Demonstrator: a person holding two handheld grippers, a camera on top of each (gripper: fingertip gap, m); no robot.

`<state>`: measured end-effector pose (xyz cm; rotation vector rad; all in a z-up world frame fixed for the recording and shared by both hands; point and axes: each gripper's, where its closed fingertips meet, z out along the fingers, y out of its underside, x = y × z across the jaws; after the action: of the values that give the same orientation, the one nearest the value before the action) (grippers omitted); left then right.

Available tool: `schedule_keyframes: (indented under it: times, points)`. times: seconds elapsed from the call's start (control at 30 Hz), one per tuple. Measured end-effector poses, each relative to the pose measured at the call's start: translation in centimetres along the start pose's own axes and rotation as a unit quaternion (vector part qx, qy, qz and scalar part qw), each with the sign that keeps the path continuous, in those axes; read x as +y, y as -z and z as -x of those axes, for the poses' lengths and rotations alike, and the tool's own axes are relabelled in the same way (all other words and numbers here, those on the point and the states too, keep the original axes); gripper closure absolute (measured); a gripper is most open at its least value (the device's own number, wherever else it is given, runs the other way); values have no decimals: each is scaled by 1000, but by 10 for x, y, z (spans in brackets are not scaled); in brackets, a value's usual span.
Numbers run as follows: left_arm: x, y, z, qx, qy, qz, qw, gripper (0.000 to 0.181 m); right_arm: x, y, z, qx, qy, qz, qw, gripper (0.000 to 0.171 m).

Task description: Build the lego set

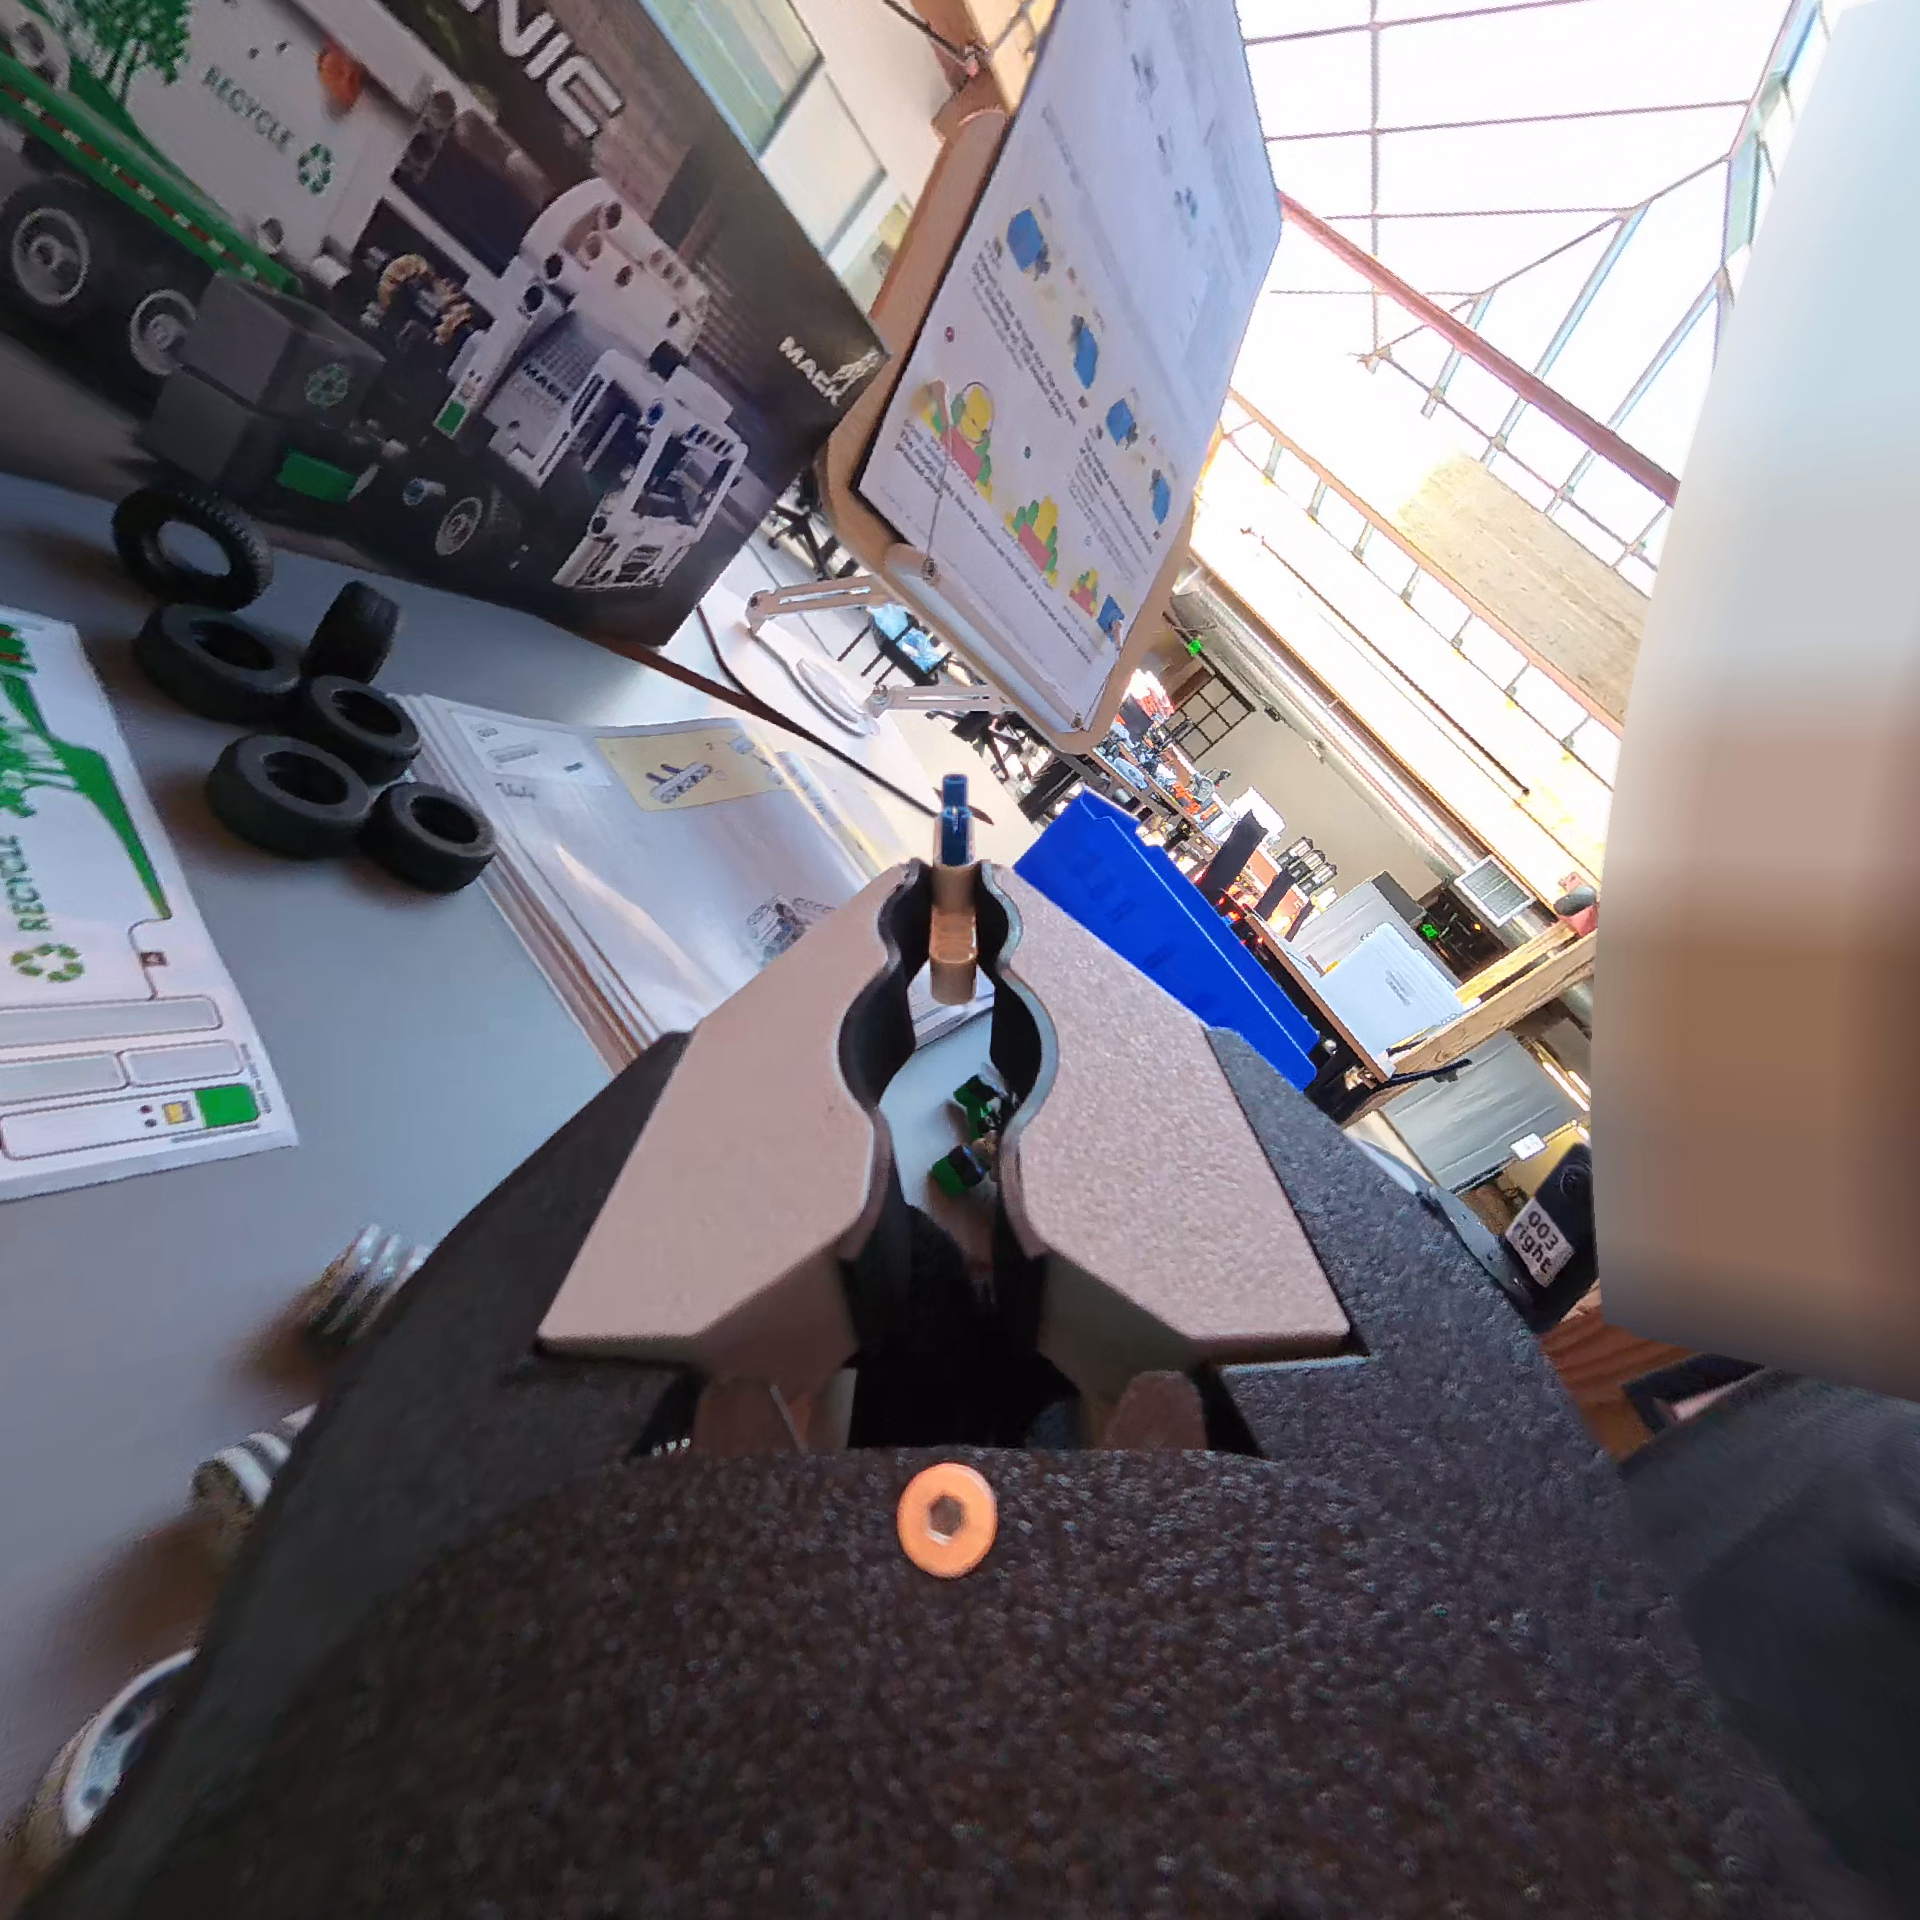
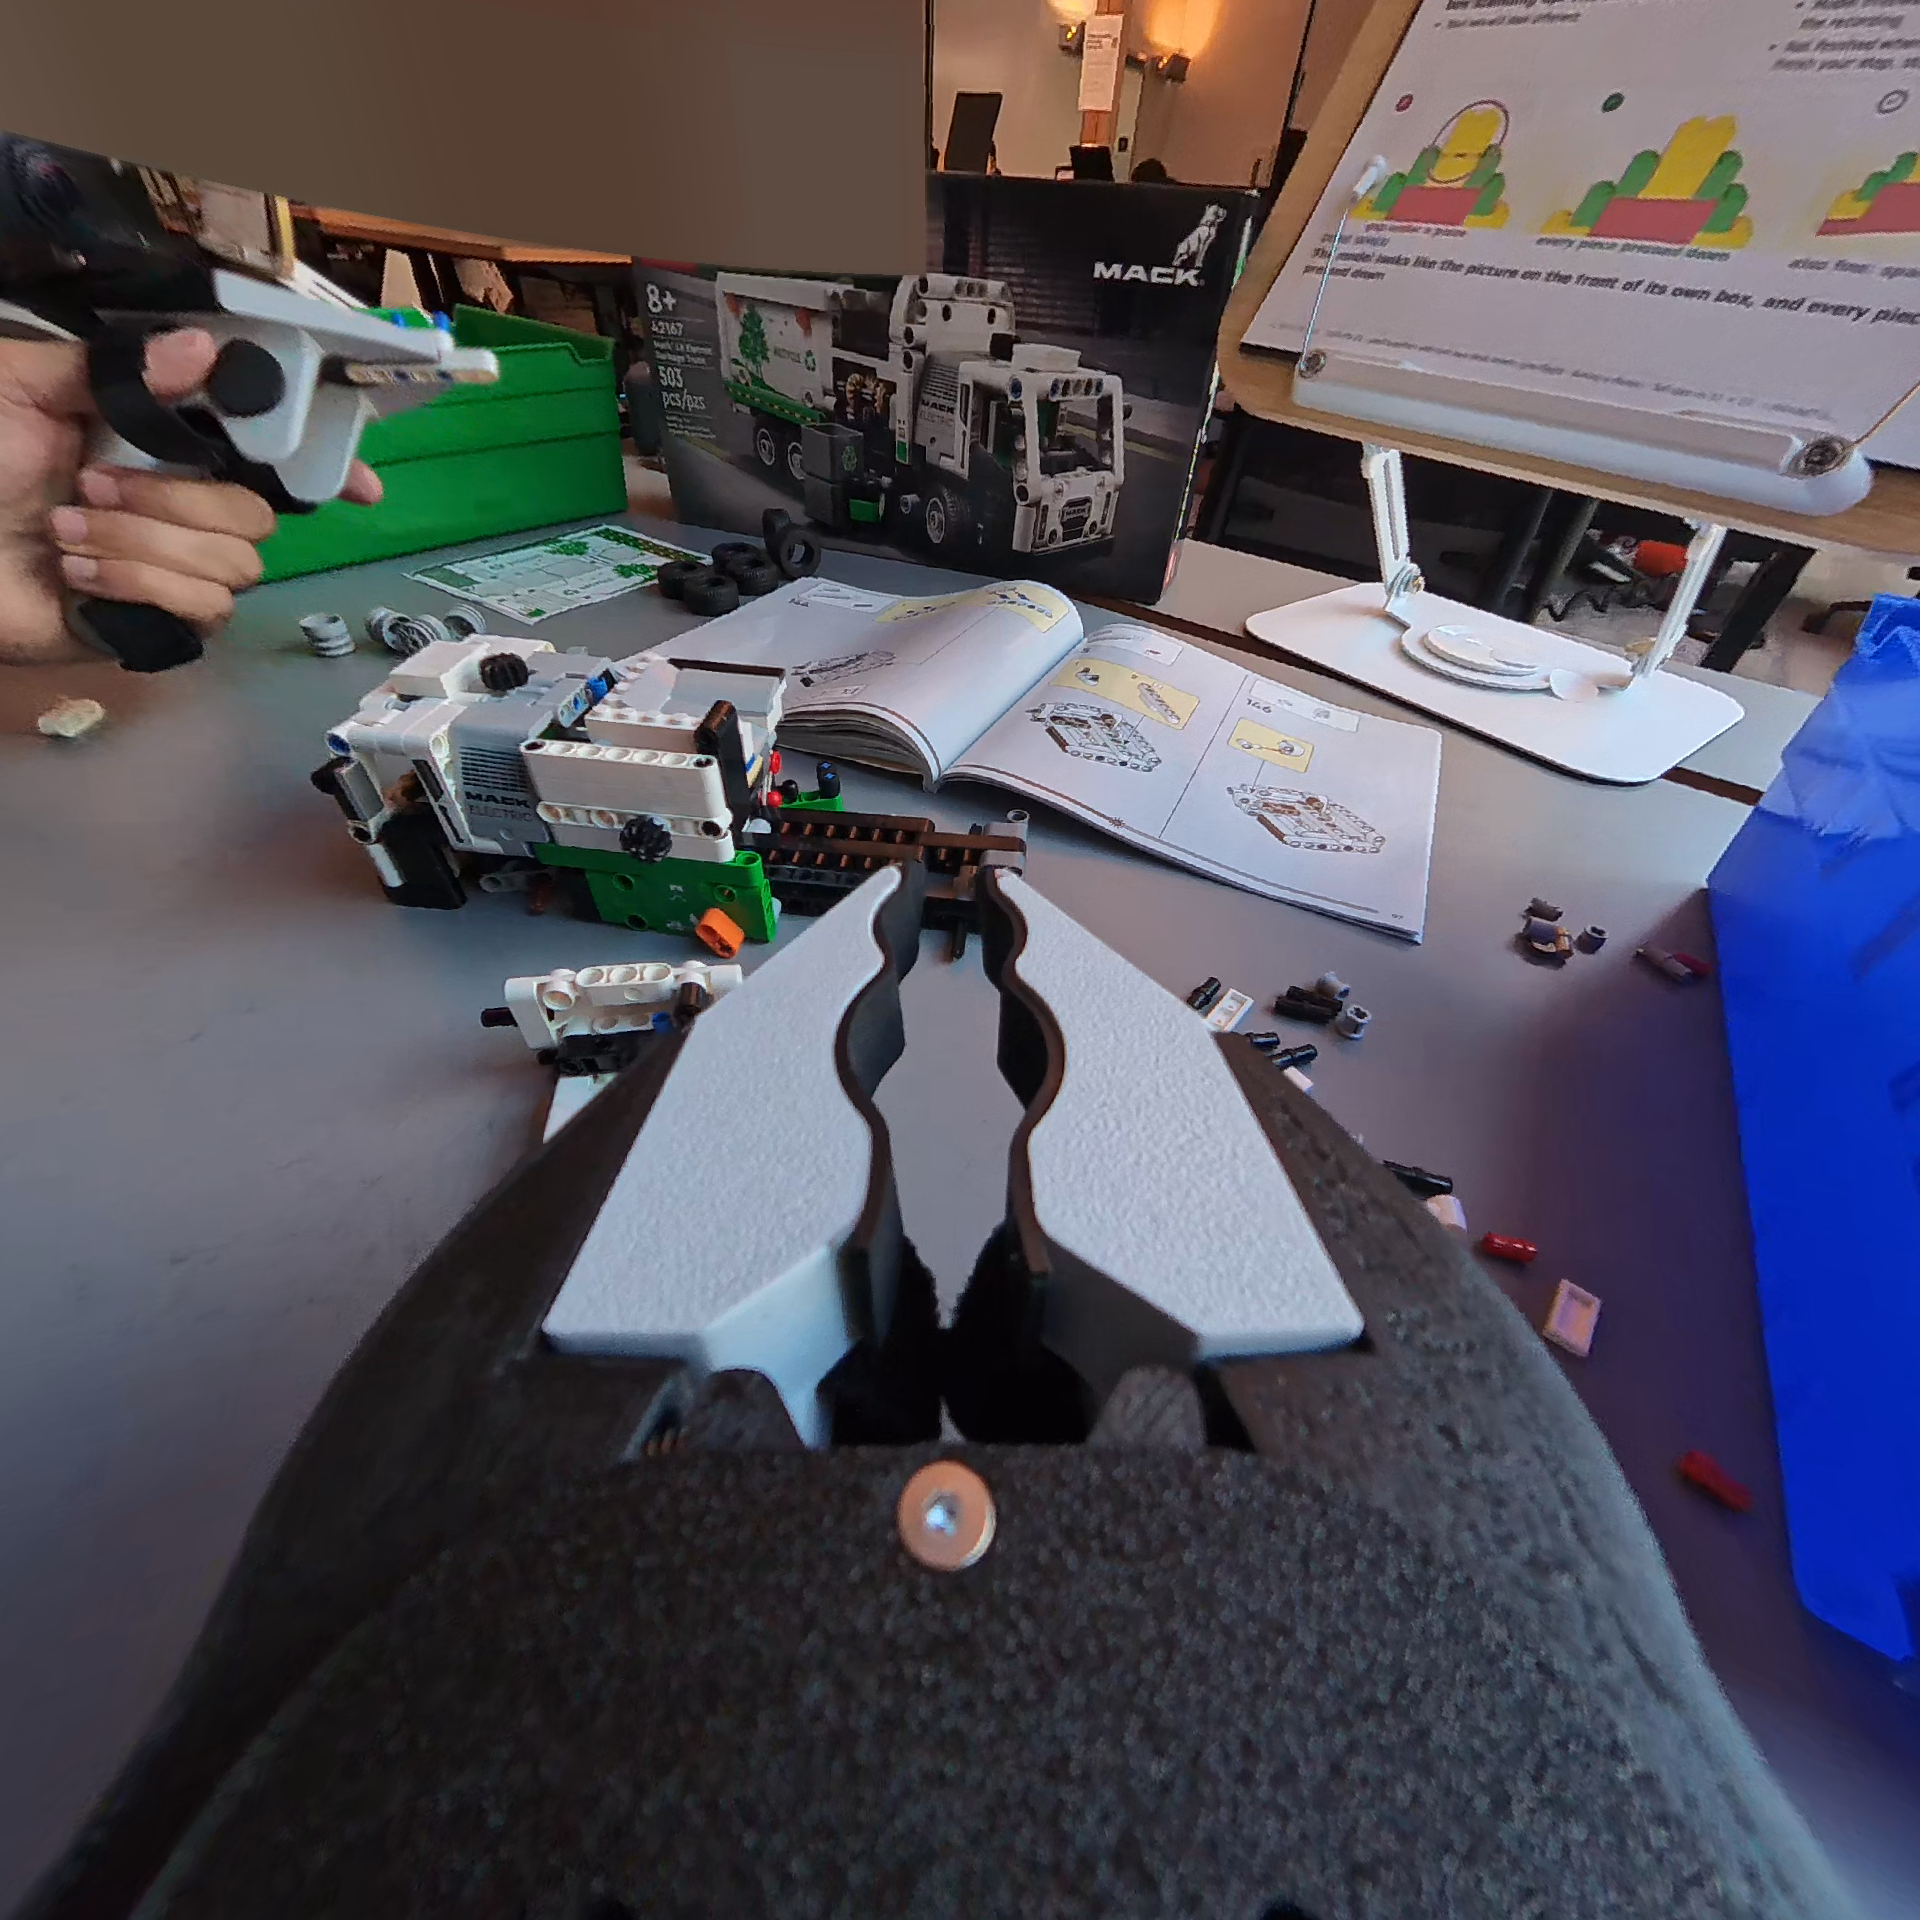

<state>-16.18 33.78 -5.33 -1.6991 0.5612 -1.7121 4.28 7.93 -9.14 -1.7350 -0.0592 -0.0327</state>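
Left wrist view: left tongs point(image 1: 951, 914) pinching a small peg point(image 1: 952, 914), tan body with a blue tip sticking out past the fingertips, centre of frame, held up off the surface point(image 1: 395, 997). Loose black tyres point(image 1: 301, 717) clustered at left, sticker sheet point(image 1: 94, 935) at the left edge, open instruction booklet point(image 1: 644, 831) just right of the tyres. Set box point(image 1: 436, 281) upper left, paper on a stand point(image 1: 1081, 343) top centre, blue bin point(image 1: 1164, 935) right of the fingertips.

Right wrist view: right tongs point(image 2: 948, 894) slightly spread, nothing between the fingers, low over the surface point(image 2: 208, 1039). Half-built truck point(image 2: 582, 790) sits left of centre, its dark chassis beam reaching to just beyond the fingertips. Small white sub-assembly point(image 2: 613, 997) lies near the left finger. Booklet point(image 2: 1122, 727) open right of centre, box point(image 2: 935, 384) behind it, green bin point(image 2: 499, 436) upper left, blue bin point(image 2: 1829, 1143) at right edge. Loose small parts point(image 2: 1309, 1008) scattered right of the tongs. Left tongs point(image 2: 416, 348) upper left, held in a hand point(image 2: 114, 509), raised above the surface.
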Motion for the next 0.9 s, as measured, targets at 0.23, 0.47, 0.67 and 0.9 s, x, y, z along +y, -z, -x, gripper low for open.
schedule_keyframes:
  times: [0.23,0.47,0.67,0.9]
  points:
    - [11,-2,-40,-2,-140,6,990,175,11,-3,13,-44,-85,56,994,155]
    - [79,11,-135,90,-121,63,987,175,50,9,41,-102,-2,215,971,148]
    - [146,30,-186,141,-64,150,977,175,74,5,42,-112,27,256,960,146]
    - [172,36,-191,134,-61,164,975,175,74,14,73,-144,7,274,951,146]
